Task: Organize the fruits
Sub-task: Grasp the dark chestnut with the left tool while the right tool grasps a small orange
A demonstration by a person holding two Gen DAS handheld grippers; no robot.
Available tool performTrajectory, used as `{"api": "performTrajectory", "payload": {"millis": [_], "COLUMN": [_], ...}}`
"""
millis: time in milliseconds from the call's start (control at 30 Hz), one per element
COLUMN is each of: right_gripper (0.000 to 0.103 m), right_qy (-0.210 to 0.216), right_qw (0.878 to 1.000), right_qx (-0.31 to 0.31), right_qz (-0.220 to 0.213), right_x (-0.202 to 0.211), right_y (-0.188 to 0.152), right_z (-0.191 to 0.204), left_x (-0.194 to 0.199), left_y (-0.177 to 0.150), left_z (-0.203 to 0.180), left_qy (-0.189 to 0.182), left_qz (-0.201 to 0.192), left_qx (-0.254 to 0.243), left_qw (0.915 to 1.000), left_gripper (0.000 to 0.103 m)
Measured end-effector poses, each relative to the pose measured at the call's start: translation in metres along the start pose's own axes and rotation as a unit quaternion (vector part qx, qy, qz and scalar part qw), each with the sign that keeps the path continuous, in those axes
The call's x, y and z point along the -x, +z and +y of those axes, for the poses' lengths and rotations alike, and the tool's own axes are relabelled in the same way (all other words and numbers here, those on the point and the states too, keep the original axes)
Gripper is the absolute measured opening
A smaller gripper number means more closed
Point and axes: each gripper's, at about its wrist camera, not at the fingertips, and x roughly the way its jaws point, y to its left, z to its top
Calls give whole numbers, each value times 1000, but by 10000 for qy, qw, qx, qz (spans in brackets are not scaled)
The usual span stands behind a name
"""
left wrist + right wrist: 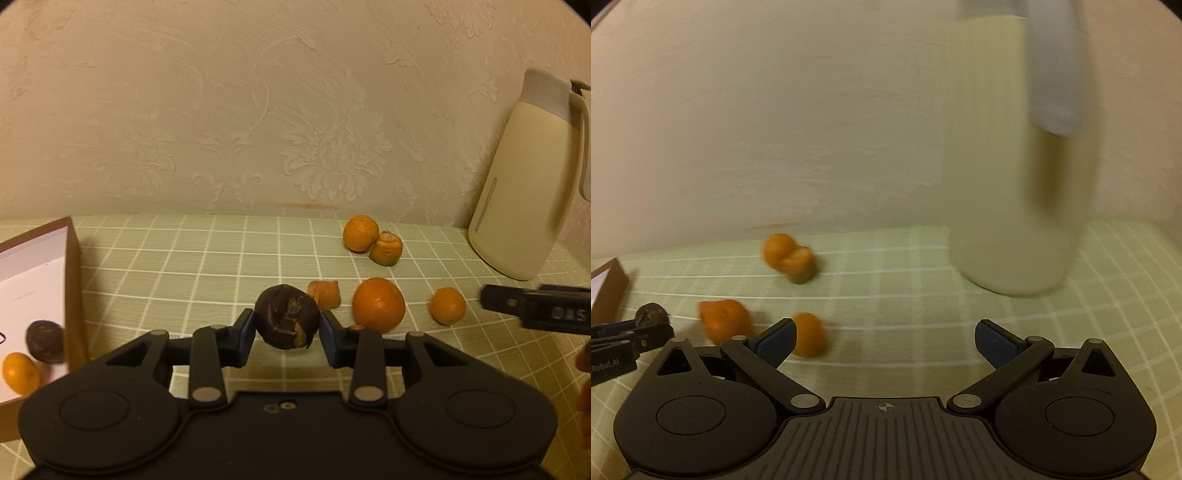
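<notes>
Left gripper (287, 325) is clamped on a dark brown, shrivelled fruit (287, 316); both blue pads press its sides and it sits clear of the green checked tablecloth (184, 266). Left of it stands an open cardboard box (72, 280) with white lining, holding a second dark fruit (46, 341) touching a small orange one (20, 372). Beyond the held fruit, on the cloth: a lumpy orange piece (325, 293) just behind it, a large orange (378, 304) to its right, then a small orange (447, 305) near the tip of the other tool. Farther back, close to the patterned wall (258, 110), a small orange (360, 233) touches a greenish-orange fruit (386, 248). A cream jug (524, 184) with grey lid and handle stands at the right rear. Right gripper (884, 341) is spread wide, nothing between its pads; the view is motion-blurred. A small orange fruit (809, 334) lies just beside its left finger (775, 341), outside the gap. The left tool and its dark fruit show at this view's left edge.
</notes>
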Motion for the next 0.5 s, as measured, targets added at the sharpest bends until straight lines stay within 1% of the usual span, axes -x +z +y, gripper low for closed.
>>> {"api": "performTrajectory", "payload": {"millis": [33,67,100,133,200,300,367,400,433,467,500], "right_gripper": [98,85,79,77,76,71,60,58,53,36,29], "right_qy": [53,103,154,176,152,150,167,191,191,195,245], "right_qw": [10000,9999,9997,9996,9995,9992,9989,9988,9986,9986,9985], "right_qx": [72,116,152,184,222,238,215,194,181,190,153], "right_qz": [-2,12,71,128,182,293,376,416,459,452,468], "right_x": [-3,-6,-10,-15,-22,-32,-37,-40,-42,-42,-42], "right_y": [0,1,2,2,2,1,0,0,0,0,1], "right_z": [7,12,17,22,28,31,29,28,29,30,30], "left_x": [3,3,3,5,8,14,16,18,19,20,20], "left_y": [0,0,0,-1,-1,-2,-1,-1,-1,-1,-1], "left_z": [1,1,2,3,6,10,12,14,15,16,16], "left_qy": [4,2,-3,-1,-2,-13,-10,-15,-9,-11,-12], "left_qz": [-9,-2,5,2,-2,-25,-54,-57,-61,-61,-61], "left_qx": [-19,-37,-40,-39,-63,-65,-57,-47,-42,-40,-42], "left_qw": [10000,10000,10000,10000,10000,10000,10000,10000,10000,10000,10000], "left_gripper": [28,28,28,28,28,28,28,28,28,28,28]}}
